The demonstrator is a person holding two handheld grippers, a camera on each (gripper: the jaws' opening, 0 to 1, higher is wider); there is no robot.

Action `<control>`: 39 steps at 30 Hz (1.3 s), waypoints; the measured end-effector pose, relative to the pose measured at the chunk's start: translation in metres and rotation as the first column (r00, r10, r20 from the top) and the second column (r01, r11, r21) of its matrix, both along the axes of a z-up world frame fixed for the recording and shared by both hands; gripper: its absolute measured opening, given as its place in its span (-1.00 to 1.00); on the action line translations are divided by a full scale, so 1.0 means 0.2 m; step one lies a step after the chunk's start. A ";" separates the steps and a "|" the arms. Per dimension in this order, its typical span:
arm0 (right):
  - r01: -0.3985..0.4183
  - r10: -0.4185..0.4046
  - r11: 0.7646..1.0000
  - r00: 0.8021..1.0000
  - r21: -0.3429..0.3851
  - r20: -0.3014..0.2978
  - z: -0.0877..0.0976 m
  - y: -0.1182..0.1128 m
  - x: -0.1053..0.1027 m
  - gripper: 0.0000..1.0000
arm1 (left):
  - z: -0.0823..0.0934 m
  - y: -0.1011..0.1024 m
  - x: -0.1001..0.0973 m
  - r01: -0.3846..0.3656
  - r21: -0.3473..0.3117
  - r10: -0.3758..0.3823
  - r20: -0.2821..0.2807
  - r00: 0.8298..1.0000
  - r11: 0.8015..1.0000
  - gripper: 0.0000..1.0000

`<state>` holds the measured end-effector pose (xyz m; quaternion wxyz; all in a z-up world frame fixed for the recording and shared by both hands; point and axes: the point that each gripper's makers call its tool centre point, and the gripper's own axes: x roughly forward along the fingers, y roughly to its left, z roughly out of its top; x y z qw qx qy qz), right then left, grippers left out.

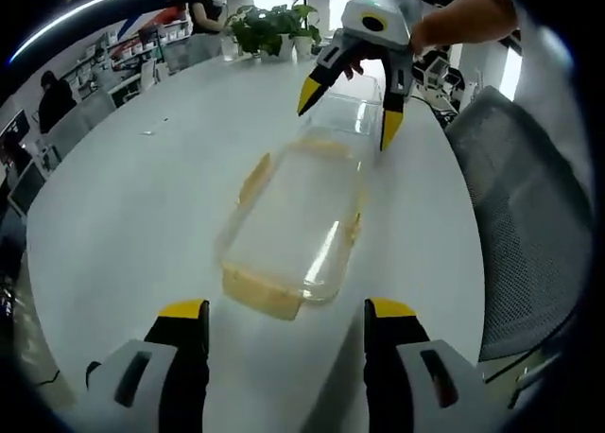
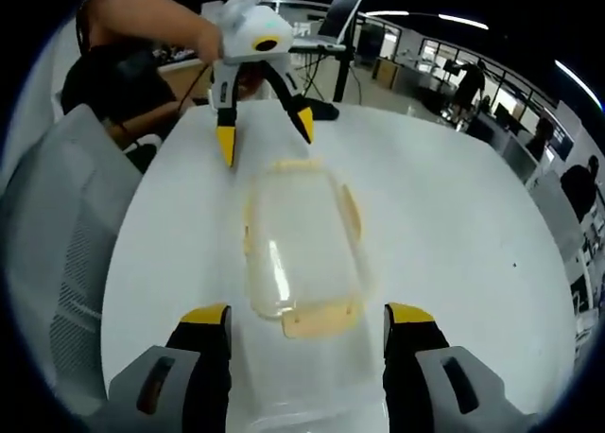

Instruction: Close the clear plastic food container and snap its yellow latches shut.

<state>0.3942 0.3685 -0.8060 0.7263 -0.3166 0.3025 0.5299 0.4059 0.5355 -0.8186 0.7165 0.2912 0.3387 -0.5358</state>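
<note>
Opposed views sharing container on table

No readable text, labels, brands, numbers or signs on anything in either view.

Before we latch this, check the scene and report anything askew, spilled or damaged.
Nothing stands out. The clear container lies flat on the white table, lid on, yellow latches flared outward, no spill or crack visible. Left gripper and right gripper are both open, one at each end.
</note>
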 end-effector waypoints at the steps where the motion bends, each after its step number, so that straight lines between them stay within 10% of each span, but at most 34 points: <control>1: -0.001 0.001 1.000 1.000 -0.001 -0.001 0.00 0.00 0.00 0.28 | 0.00 0.00 0.00 0.004 0.004 -0.004 0.002 1.000 1.000 0.30; 24: -0.120 0.118 0.981 0.993 -0.152 -0.017 -0.12 0.02 0.03 0.14 | -0.06 0.01 0.09 0.117 0.137 -0.127 0.060 0.990 0.984 0.09; 39: -0.117 0.103 0.978 0.991 -0.172 -0.084 -0.16 0.01 0.04 0.08 | -0.08 -0.02 0.11 0.232 0.145 -0.234 -0.004 0.972 0.962 0.07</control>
